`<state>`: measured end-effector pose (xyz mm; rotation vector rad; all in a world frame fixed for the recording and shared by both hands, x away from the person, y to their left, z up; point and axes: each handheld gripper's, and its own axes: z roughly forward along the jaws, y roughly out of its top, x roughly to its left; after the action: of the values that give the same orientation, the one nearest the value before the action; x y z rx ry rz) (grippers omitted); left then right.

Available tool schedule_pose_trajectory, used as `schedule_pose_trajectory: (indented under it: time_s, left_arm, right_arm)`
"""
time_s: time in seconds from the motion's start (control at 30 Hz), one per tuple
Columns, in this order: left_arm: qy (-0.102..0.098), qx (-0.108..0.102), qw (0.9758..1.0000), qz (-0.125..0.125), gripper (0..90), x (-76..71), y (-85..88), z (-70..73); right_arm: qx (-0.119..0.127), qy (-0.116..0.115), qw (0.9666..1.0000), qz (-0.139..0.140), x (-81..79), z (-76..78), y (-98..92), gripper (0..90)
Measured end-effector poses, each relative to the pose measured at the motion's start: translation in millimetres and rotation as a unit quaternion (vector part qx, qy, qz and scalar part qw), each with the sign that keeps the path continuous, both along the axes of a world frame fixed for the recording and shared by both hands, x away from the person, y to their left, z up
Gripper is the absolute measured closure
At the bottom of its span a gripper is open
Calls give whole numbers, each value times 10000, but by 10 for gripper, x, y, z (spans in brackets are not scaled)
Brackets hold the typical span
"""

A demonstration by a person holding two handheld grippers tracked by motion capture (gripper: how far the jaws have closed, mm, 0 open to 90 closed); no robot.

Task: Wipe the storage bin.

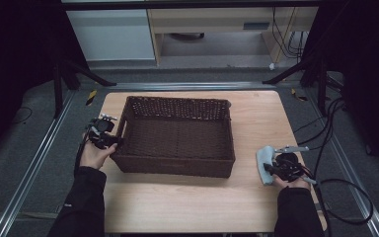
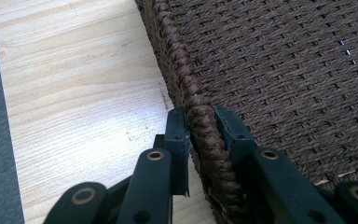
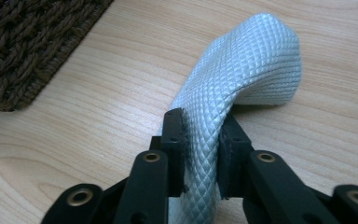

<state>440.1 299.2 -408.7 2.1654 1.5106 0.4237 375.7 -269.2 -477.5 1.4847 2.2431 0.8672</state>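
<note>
Your left gripper sits at about 9 o'clock on the table, at the left wall of the brown woven basket, and in the left gripper view its 2 black jaws are pinched on that wall's braided rim, 1 pad on the outside toward the bare wood and 1 on the inside over the woven floor. Your left hand wraps the gripper body from below, just beside the basket's near left corner. The basket itself fills the middle of the table, slightly toward 12 o'clock, its long sides running from 9 to 3. Your right gripper is at about 4 o'clock, near the table's right edge and well apart from the basket. In the right gripper view its jaws stand on either side of a pale blue-grey pad with a diamond-quilted surface; the left pad of the jaws touches the quilted skin, while the other side looks to have slackened, so I cannot tell whether it presses firmly. That quilted pad arches up from between the jaws and curls over, its far end resting on the wood at 12 o'clock from the jaws. A corner of the basket shows at 10 o'clock in that same view.
</note>
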Motion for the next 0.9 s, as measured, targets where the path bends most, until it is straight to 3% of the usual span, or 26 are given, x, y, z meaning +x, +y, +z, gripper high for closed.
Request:
schedule_pose_trajectory:
  time_s: [0.4,0.57,0.9]
  left_arm:
    - [9,-7,10000,-1,754,2,0,-1]
    - [25,-28,10000,3,755,4,4,-1]
    - [55,-70,10000,5,755,11,11,-2]
  right_arm:
    - [-94,-380,9991,-147,-13,113,-13,616]
    - [32,-636,9978,-190,-9,276,-7,602]
    - [213,-782,9967,-16,24,542,142,643]
